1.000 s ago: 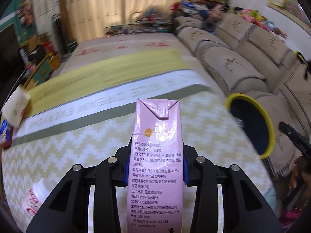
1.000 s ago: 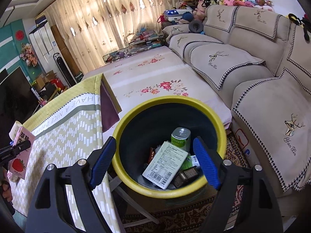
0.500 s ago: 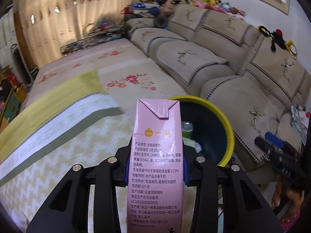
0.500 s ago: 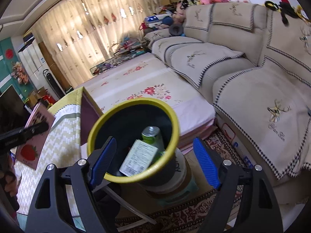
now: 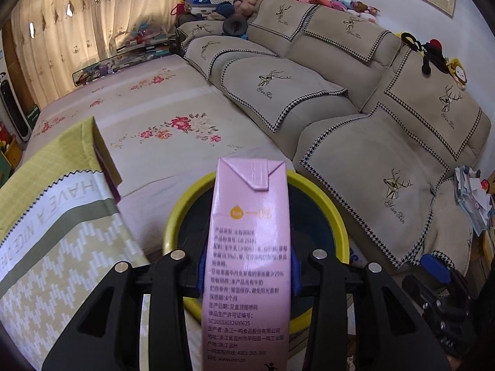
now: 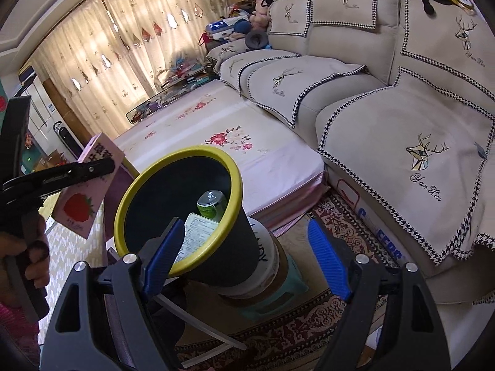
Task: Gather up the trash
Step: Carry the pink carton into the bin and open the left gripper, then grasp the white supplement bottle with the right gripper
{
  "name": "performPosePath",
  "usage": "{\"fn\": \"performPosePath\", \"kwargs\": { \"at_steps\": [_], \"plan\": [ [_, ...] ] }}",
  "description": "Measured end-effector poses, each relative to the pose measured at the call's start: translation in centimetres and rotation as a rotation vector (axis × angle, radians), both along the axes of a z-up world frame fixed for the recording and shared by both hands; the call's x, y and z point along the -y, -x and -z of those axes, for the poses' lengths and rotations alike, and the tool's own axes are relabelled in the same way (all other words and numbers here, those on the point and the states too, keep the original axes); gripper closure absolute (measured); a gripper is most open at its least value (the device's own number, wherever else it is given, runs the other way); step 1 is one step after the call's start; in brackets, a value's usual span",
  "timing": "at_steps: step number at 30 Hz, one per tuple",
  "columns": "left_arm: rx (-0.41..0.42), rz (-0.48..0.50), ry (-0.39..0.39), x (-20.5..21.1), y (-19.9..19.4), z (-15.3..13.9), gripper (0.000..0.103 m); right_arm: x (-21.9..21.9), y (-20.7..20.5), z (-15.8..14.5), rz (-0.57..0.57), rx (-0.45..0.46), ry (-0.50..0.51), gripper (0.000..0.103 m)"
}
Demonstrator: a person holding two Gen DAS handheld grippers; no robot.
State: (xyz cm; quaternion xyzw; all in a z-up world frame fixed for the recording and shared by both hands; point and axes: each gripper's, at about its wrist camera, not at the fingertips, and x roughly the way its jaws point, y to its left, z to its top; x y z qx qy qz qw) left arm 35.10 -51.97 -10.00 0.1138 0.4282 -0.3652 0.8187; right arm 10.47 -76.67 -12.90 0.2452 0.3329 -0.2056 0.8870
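The left gripper (image 5: 247, 273) was easing its ribbed blue pads apart around the tall pink carton (image 5: 249, 247), poised over the round yellow-rimmed bin (image 5: 328, 208). The right gripper (image 6: 244, 266) gaped empty beside it.

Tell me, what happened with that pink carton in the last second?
The left hand-held gripper swung the pink carton from over the patterned tablecloth to above the yellow-rimmed bin. Its jaws are opening now, the carton still between them. The right hand-held gripper stayed open and empty; the can and paper carton remain in the bin.
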Motion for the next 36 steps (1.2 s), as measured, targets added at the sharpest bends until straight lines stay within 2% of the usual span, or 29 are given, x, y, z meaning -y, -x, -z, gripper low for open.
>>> {"fn": "performPosePath", "kwargs": {
  "at_steps": [1,3,7,13,21,27,31,36],
  "plan": [
    [0.003,-0.007,0.003,0.1,-0.3,0.0,0.043,0.0,0.0,0.1,-0.001,-0.002,-0.002,0.025],
    [0.03,-0.028,0.017,-0.1,-0.3,-0.3,0.03,-0.3,-0.1,0.0,-0.005,-0.004,-0.003,0.025],
    [0.039,-0.04,0.053,-2.1,0.0,-1.5,0.026,-0.8,-0.3,0.1,-0.014,-0.005,-0.006,0.025],
    [0.101,-0.103,0.144,-10.1,2.4,-5.4,0.013,-1.8,-0.9,0.3,-0.039,-0.004,-0.014,0.025],
    [0.175,-0.264,0.267,-24.8,7.3,-9.4,0.006,-5.1,-2.3,0.0,-0.119,-0.003,-0.009,0.025],
    [0.261,-0.456,0.282,-36.0,10.9,-10.7,0.005,-9.3,-4.4,-0.7,-0.221,-0.001,0.001,0.025],
    [0.255,-0.587,0.275,-43.3,12.3,-10.2,0.005,-13.7,-6.4,-1.0,-0.318,0.001,0.0,0.025],
    [0.271,-0.781,0.269,-52.7,14.4,-9.7,0.005,-21.8,-9.0,-2.0,-0.499,0.01,0.017,0.025]
  ]
}}
